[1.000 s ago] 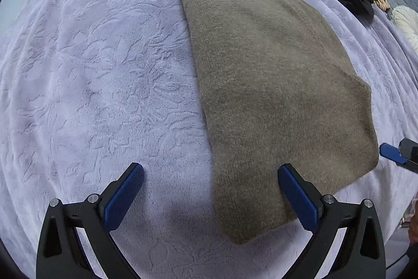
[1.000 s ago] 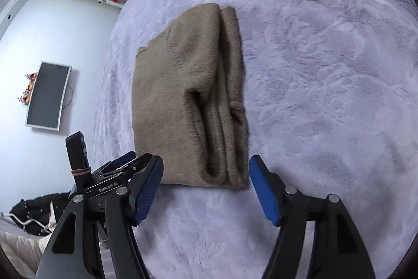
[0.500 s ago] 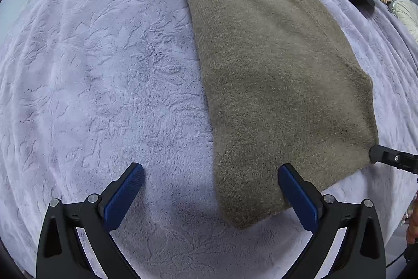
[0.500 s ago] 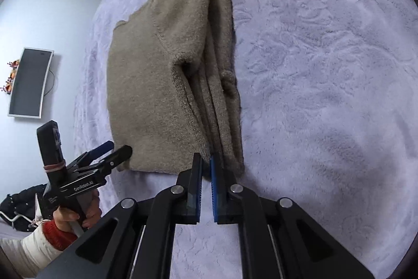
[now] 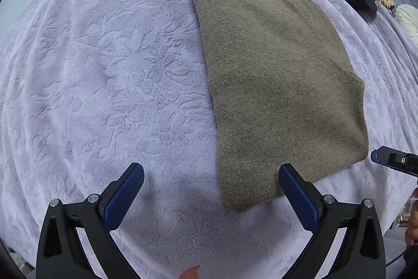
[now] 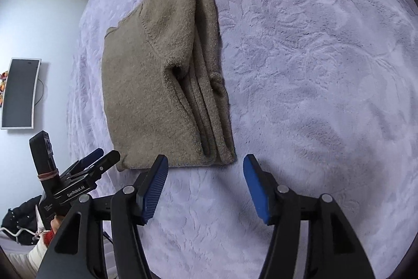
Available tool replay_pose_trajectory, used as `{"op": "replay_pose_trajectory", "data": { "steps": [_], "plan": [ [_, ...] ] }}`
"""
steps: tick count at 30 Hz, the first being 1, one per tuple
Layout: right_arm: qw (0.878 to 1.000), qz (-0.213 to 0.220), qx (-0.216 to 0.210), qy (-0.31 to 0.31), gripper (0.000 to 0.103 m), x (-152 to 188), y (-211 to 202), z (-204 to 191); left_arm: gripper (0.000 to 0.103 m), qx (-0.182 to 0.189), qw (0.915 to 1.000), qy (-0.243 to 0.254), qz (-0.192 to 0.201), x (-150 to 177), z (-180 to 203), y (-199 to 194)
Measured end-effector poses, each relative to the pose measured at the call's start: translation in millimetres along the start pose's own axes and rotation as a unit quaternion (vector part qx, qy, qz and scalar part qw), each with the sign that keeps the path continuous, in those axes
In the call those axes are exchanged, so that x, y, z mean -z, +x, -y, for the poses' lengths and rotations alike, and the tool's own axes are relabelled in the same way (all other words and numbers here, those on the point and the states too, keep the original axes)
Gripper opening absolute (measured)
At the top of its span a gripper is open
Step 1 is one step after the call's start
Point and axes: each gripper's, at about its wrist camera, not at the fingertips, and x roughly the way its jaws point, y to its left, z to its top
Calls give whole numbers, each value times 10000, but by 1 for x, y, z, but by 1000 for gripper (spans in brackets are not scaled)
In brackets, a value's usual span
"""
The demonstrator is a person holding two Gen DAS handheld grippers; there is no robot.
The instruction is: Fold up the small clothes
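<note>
While both tools hang spread and empty, left tool (image 5: 211, 194) and right tool (image 6: 205, 186), pinching only the folded sweater's (image 6: 162, 80) top layer (edges stacked loosely) could unravel it.

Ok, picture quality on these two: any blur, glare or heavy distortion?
Left wrist view: sharp, soft even light, no glare; fisheye bulges the blanket and skews the folded sweater; faint shadow under the left gripper. Right wrist view: also sharp; the wall bends at the edge, corners vignetted black.
</note>
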Motion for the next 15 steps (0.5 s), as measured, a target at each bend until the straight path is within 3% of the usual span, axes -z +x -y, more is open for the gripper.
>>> {"op": "replay_pose_trajectory", "data": {
  "steps": [9,15],
  "plan": [
    [9999,5,110,-67,80,-9,7,-12,103,-62,10000,25,-51,-2,-6,0],
    [9995,104,199,-239,80,-16,4,-12,103,-27,10000,-51,-79,-13,-4,5]
  ]
}}
